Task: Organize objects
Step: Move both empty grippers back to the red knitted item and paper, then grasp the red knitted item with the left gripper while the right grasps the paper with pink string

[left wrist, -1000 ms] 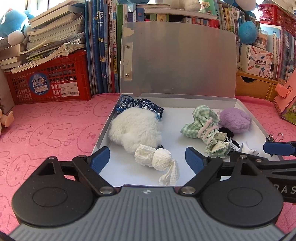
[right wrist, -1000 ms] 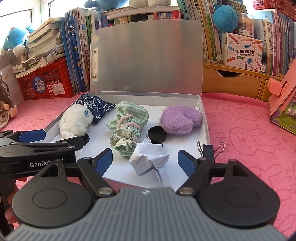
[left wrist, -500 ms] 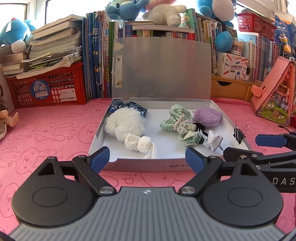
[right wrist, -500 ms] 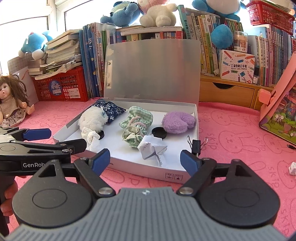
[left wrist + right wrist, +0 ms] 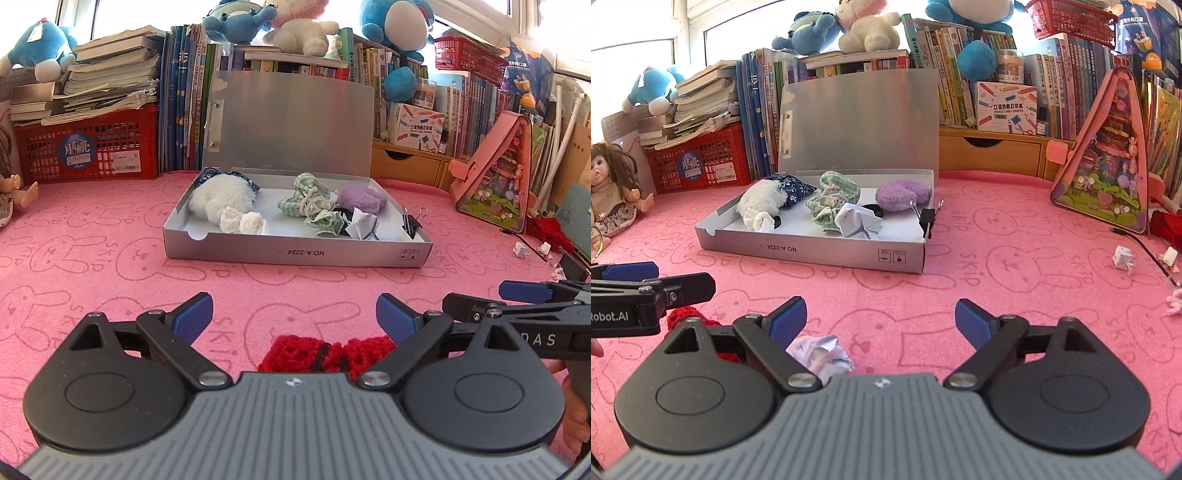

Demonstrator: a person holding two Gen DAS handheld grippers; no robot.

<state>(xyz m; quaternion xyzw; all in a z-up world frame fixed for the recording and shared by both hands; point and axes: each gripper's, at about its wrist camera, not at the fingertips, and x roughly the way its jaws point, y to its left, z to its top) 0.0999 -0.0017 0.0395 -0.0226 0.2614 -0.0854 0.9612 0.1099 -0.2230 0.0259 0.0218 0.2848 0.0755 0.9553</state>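
Note:
A grey box point(image 5: 295, 254) with its lid up stands on the pink mat point(image 5: 92, 258). In it lie a white fluffy toy point(image 5: 218, 201), a white crumpled cloth point(image 5: 242, 223), a green checked pouch point(image 5: 310, 206), a purple plush point(image 5: 360, 197) and folded paper point(image 5: 362, 227). A black binder clip point(image 5: 410, 225) sits on its right rim. My left gripper point(image 5: 294, 317) is open and empty, above a red knitted piece point(image 5: 325, 354). My right gripper point(image 5: 880, 320) is open and empty, with a crumpled paper ball point(image 5: 822, 356) just below its left finger. The box also shows in the right wrist view point(image 5: 820, 251).
Books and a red crate point(image 5: 88, 151) line the back, with plush toys on top. A doll point(image 5: 609, 192) sits at the left. A pink triangular case point(image 5: 1108, 155) stands at the right. Paper scraps point(image 5: 1123, 258) and a black cable point(image 5: 1145, 247) lie on the mat at right.
Both grippers have pulled back and away from the box, which now looks smaller and farther. The red knitted piece and the paper ball have come into view beneath them.

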